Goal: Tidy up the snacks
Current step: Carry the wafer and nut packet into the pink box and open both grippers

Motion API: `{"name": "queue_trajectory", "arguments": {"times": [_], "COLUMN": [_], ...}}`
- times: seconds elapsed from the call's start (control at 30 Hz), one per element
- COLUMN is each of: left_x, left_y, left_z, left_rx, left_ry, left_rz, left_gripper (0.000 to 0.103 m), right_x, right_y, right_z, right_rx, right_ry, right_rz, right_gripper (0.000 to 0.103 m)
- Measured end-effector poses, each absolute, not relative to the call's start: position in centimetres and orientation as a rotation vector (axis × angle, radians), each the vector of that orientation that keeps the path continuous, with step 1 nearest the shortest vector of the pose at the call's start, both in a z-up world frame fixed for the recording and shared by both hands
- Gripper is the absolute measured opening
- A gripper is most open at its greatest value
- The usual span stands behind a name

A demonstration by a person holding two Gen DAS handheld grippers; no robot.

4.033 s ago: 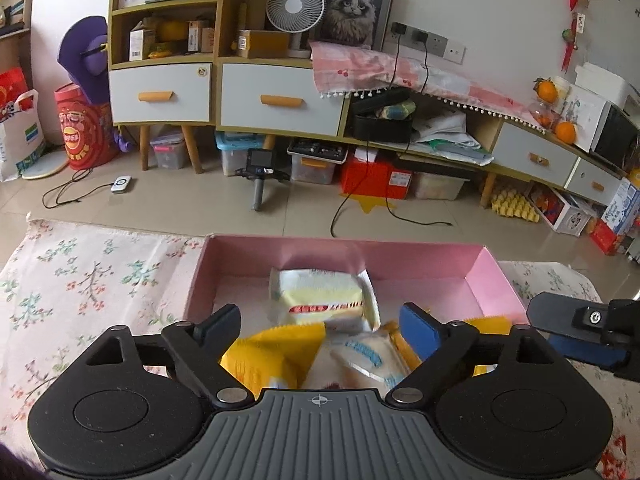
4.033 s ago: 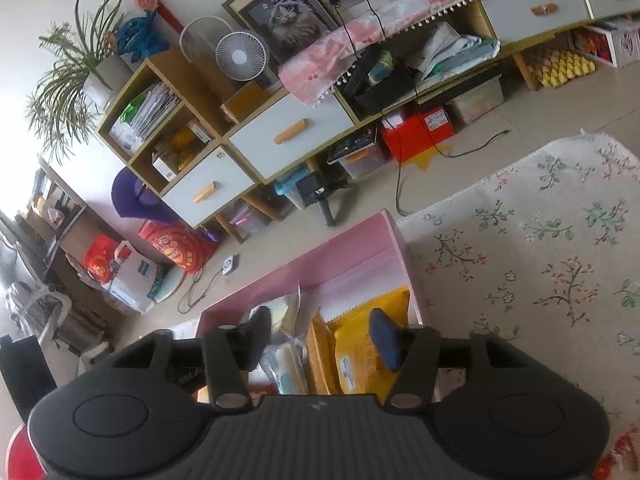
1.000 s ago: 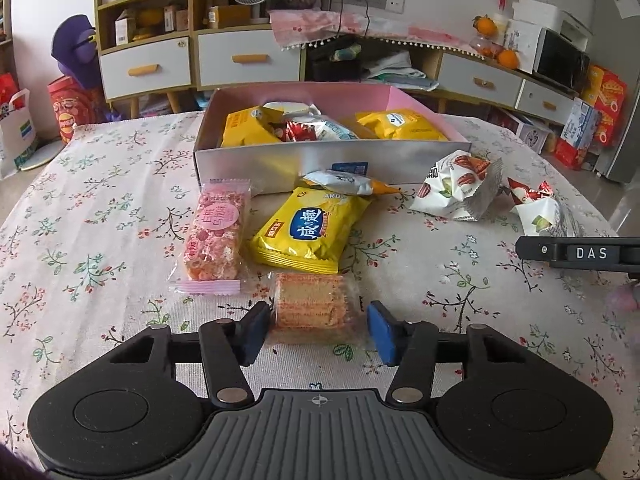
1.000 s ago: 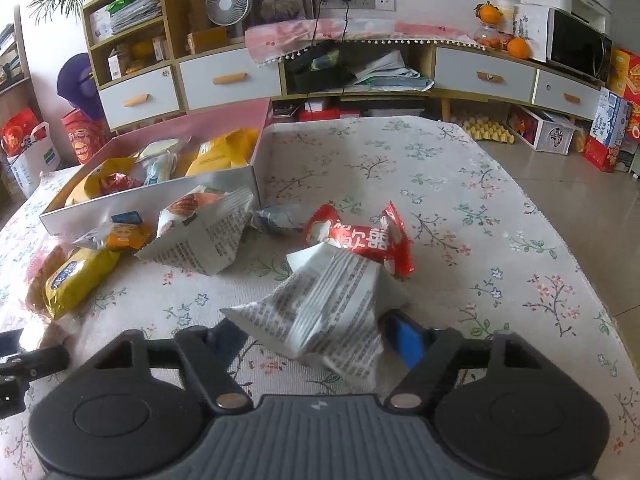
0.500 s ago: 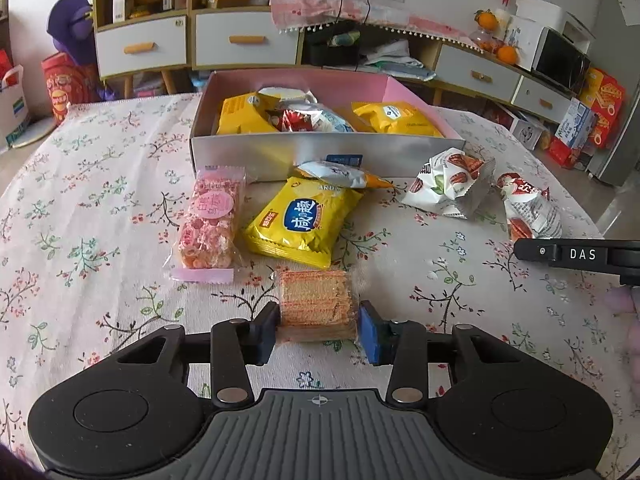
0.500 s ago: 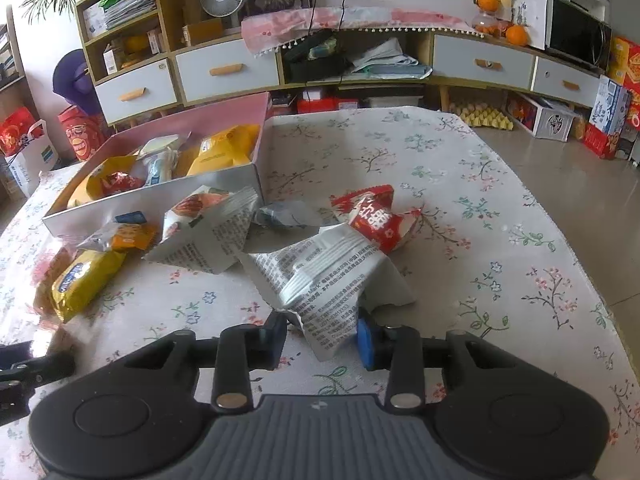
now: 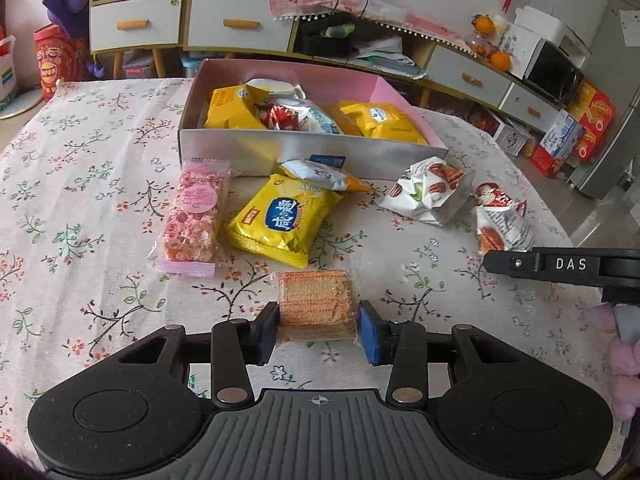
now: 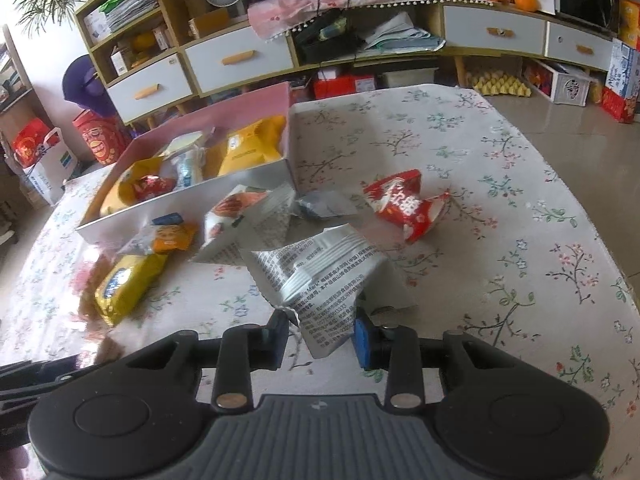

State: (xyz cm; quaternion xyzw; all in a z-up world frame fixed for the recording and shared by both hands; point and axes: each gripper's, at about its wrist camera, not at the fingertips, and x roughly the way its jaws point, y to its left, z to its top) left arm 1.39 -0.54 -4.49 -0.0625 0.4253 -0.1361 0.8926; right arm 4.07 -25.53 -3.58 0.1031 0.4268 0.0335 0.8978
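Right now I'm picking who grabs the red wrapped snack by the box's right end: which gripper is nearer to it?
Right. The right gripper, shut on a white printed packet, sits just short of the red snack. The left gripper grips a wafer pack much farther off.

- Left wrist cam: sits behind left gripper (image 7: 318,330), looks fwd & down over desk (image 7: 80,184) toward pink box (image 7: 280,148), close up.
- Right wrist cam: behind right gripper (image 8: 320,338), same tilt, sees box (image 8: 192,200) from its right end.
- Shared: box, yellow packet (image 7: 282,216) (image 8: 126,284), cabinets (image 7: 236,26) (image 8: 240,62) behind.
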Motion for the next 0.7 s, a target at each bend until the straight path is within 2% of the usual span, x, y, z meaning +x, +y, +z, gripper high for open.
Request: {"name": "queue_trajectory", "arguments": {"times": [0.7], "left_x": [2.9], "left_y": [0.9], "left_z": [-1.5], "left_rx": [-0.253], "left_ry": [0.842], "left_rz": [-0.257], "left_gripper": [0.039], "right_x": [5.7], "right_y": [-23.3], "right_z": [0.8], "right_rx": [0.339], "right_ry": [0.868], "right_rz": [0.201], "right_gripper": [0.018]}}
